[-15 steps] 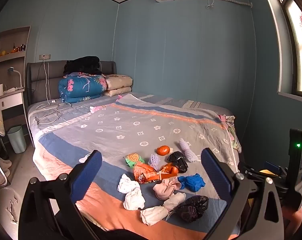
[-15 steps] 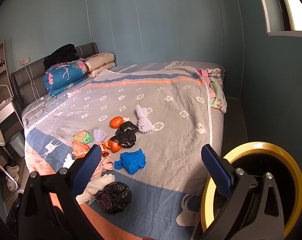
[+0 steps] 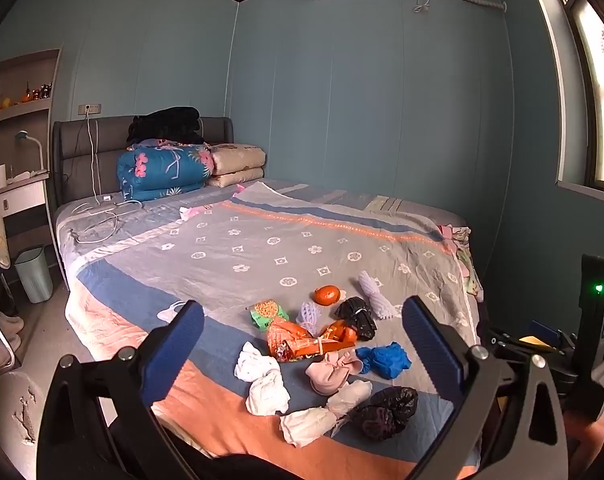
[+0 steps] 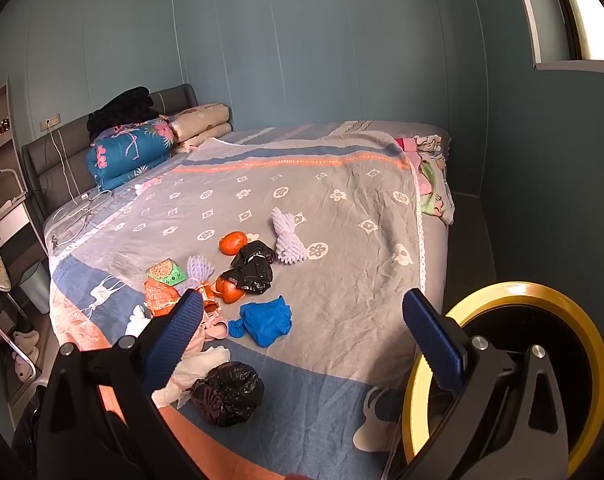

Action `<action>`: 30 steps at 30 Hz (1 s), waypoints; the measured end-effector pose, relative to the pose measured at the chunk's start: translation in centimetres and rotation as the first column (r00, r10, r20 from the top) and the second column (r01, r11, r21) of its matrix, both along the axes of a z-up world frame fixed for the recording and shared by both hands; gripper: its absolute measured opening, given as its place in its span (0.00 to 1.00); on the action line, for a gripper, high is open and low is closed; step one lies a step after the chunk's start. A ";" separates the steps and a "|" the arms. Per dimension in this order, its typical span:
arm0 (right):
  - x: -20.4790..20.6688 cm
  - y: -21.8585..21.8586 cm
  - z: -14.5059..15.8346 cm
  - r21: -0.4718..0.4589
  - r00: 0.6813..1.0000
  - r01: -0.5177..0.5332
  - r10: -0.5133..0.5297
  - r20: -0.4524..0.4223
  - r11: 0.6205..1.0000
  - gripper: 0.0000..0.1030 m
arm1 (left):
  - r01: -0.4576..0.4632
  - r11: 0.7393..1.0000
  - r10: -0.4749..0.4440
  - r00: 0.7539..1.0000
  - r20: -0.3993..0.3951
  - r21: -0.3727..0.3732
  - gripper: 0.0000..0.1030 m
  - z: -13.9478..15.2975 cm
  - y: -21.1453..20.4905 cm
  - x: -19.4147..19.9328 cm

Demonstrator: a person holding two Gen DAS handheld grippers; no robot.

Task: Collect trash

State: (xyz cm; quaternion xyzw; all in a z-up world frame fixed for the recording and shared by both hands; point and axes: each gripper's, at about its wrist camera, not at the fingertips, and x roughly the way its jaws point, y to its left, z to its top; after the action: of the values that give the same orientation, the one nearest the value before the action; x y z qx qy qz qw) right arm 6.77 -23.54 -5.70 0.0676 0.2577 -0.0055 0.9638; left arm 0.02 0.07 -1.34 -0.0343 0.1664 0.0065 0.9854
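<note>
Both grippers hung above the near end of the bed (image 3: 230, 252), their blue-padded fingers spread wide with nothing between them: the left gripper (image 3: 302, 340) looked over the litter from the foot of the mattress, and the right gripper (image 4: 302, 328) tilted more steeply down beside a yellow-rimmed bin (image 4: 506, 292) that stood at the bed's near right corner. The trash lay in a loose cluster on the grey patterned blanket (image 4: 342, 208), touched by neither gripper. A crumpled black bag (image 4: 226, 398) sat nearest, just beside some white tissues (image 3: 268, 394) and a pink wad (image 3: 332, 372). A blue glove (image 4: 266, 320) lay near the middle, with an orange wrapper (image 3: 290, 340), a green snack packet (image 3: 266, 314) and a second black bag (image 4: 254, 268) just beyond it. An orange fruit (image 4: 233, 242) and a white foam net (image 4: 288, 236) lay farthest up the blanket. Folded quilts (image 3: 162, 172) were stacked against the headboard, well apart from the litter, and a pale bin (image 3: 34, 274) stood on the floor to the left
</note>
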 end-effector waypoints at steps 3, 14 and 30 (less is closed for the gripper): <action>0.0 0.0 0.0 0.000 1.000 0.000 0.000 -0.001 1.000 0.93 | 0.001 1.000 -0.001 1.000 -0.012 -0.003 0.93 0.2 0.0 0.1; -0.1 0.4 -0.1 -0.003 1.000 -0.007 0.007 -0.001 1.000 0.93 | -0.007 1.000 0.007 0.999 -0.038 -0.010 0.93 -0.1 0.4 0.1; 0.0 0.3 0.1 -0.004 1.000 -0.007 0.007 -0.002 1.000 0.93 | -0.003 1.000 0.002 0.999 -0.048 -0.008 0.93 -0.1 0.4 0.4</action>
State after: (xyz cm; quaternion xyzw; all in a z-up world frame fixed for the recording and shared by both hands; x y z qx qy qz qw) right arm 6.81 -23.27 -5.62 0.0645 0.2590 -0.0028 0.9637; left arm 0.42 0.45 -1.41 -0.0385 0.1900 0.0079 0.9810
